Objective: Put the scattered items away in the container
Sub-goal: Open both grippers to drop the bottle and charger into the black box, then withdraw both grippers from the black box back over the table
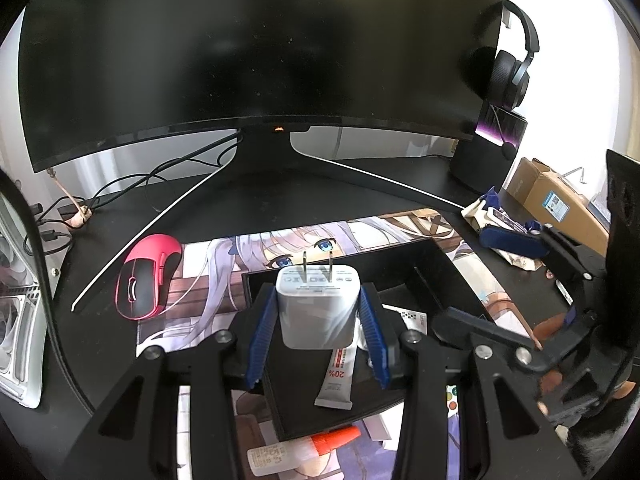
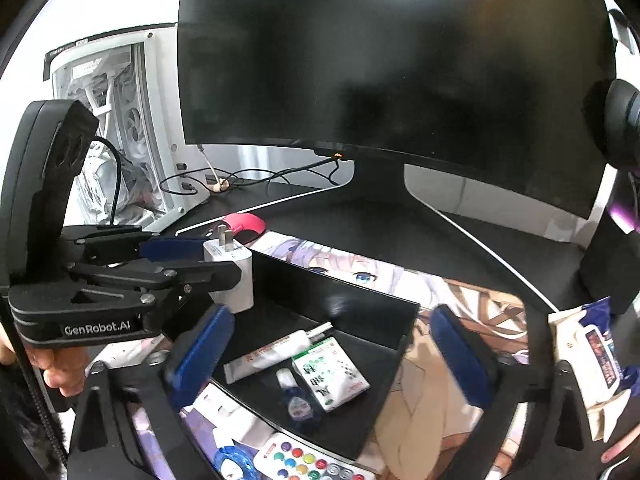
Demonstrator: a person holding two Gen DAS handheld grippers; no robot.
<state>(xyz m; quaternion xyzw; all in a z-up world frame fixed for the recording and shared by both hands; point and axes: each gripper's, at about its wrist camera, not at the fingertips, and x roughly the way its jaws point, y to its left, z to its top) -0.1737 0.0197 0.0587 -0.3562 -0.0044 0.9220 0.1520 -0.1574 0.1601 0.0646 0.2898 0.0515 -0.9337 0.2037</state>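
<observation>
White charger (image 1: 318,308) clamped in left claw (image 1: 318,332) over black container (image 2: 384,320), seemingly clear of it, right claw (image 2: 328,360) apart.

"GenRobot.AI" is showing on the left gripper (image 2: 188,276) at left; "20%" is reading upside down on the white tube (image 1: 336,380), lower centre.

Strong daylight from behind the monitor (image 1: 260,48), right side blown out white. Heavy fisheye bending, black vignette at corners. Screen dark, faint glare up top in right view. Near gripper parts slightly soft, probably defocus.
</observation>
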